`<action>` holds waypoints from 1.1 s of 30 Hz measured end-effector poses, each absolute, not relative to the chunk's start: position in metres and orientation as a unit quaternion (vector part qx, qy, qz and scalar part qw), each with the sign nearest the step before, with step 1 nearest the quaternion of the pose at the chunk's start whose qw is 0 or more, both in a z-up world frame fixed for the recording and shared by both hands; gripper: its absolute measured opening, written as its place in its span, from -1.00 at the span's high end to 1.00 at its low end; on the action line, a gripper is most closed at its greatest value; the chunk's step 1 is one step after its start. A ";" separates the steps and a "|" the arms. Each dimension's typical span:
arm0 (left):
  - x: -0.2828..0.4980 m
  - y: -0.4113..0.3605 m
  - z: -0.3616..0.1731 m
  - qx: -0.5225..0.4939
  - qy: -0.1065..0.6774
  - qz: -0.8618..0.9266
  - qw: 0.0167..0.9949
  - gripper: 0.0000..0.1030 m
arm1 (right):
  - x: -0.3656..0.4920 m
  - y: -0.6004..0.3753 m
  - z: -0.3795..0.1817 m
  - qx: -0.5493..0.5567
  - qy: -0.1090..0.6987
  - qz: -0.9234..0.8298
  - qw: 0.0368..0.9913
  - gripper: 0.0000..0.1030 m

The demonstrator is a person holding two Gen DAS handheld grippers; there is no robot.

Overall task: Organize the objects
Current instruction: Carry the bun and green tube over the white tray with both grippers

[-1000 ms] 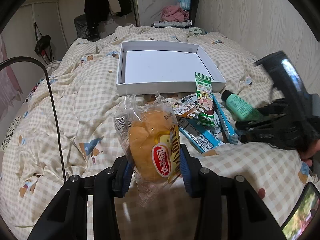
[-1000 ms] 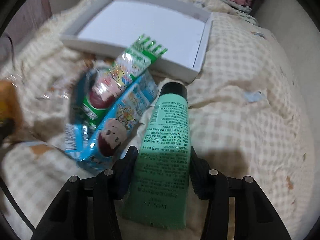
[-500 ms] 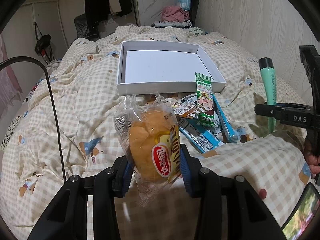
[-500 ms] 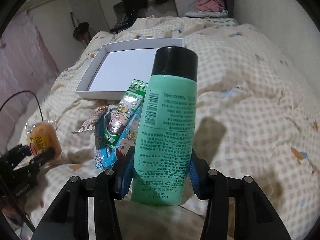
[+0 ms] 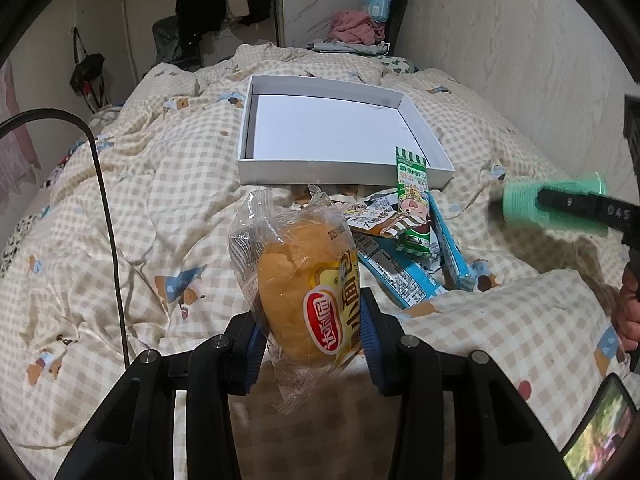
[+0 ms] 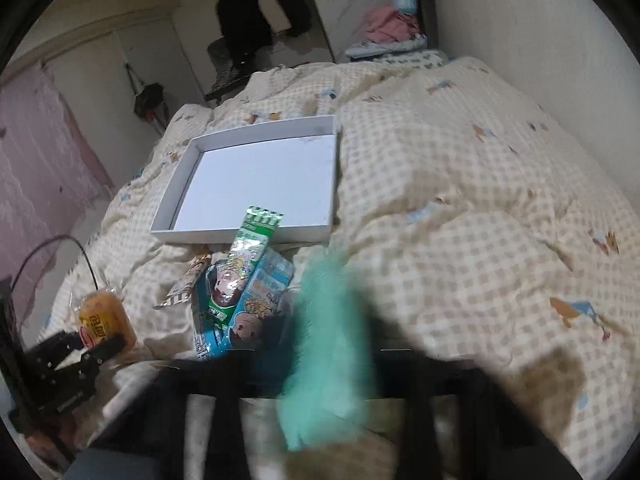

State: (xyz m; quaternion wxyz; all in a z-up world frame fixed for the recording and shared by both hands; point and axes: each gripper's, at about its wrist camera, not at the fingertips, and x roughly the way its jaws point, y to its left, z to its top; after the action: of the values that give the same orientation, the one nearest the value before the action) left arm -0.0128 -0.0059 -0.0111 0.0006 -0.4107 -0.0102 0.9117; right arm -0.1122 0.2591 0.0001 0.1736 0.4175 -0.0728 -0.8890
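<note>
Dim indoor light is falling evenly; fisheye corners are darkening. In the right wrist view, motion blur is smearing the green tube (image 6: 332, 344) at six o'clock.

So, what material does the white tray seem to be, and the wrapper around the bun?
White tray: probably matte cardboard, judging by its thin folded walls and dull surface. Bun wrapper: clear glossy plastic film; it crinkles, glints, and the bun shows through.

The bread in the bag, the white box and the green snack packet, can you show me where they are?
bread (image 5: 304, 296), left wrist view, on the bun inside its clear bag.
white box (image 5: 340, 170), left wrist view, on its near outer wall.
green snack packet (image 6: 244, 258), right wrist view, on its shiny middle.
</note>
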 end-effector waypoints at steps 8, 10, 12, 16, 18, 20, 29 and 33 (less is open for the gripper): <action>-0.013 -0.004 -0.011 -0.414 -0.007 0.910 0.000 0.11 | -0.124 0.259 -0.021 0.461 -0.088 -0.863 0.188 0.61; -0.013 -0.004 -0.011 -0.414 -0.008 0.910 0.000 0.11 | -0.122 0.259 -0.020 0.457 -0.088 -0.865 0.188 0.61; -0.013 -0.004 -0.010 -0.414 -0.008 0.910 0.000 0.11 | -0.121 0.258 -0.019 0.455 -0.083 -0.867 0.185 0.61; -0.012 -0.005 -0.009 -0.411 -0.013 0.912 0.002 0.11 | -0.119 0.264 -0.015 0.451 -0.102 -0.869 0.178 0.62; -0.011 -0.009 -0.008 -0.407 -0.021 0.913 0.003 0.11 | -0.119 0.274 -0.012 0.449 -0.136 -0.865 0.180 0.62; -0.010 -0.014 -0.005 -0.400 -0.035 0.916 0.005 0.11 | -0.120 0.283 -0.007 0.449 -0.165 -0.859 0.181 0.62; 0.004 -0.049 0.037 -0.338 -0.102 0.935 0.009 0.11 | -0.123 0.298 0.031 0.423 -0.264 -0.836 0.229 0.62; 0.000 -0.062 0.072 -0.307 -0.129 0.942 0.026 0.11 | -0.133 0.283 0.057 0.411 -0.279 -0.828 0.261 0.62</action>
State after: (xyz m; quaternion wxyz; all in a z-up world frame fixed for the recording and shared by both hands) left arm 0.0000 -0.0619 0.0716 0.0264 -0.3074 -0.1291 0.9424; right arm -0.1334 0.2833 0.0569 0.2614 0.4105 -0.2789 -0.8279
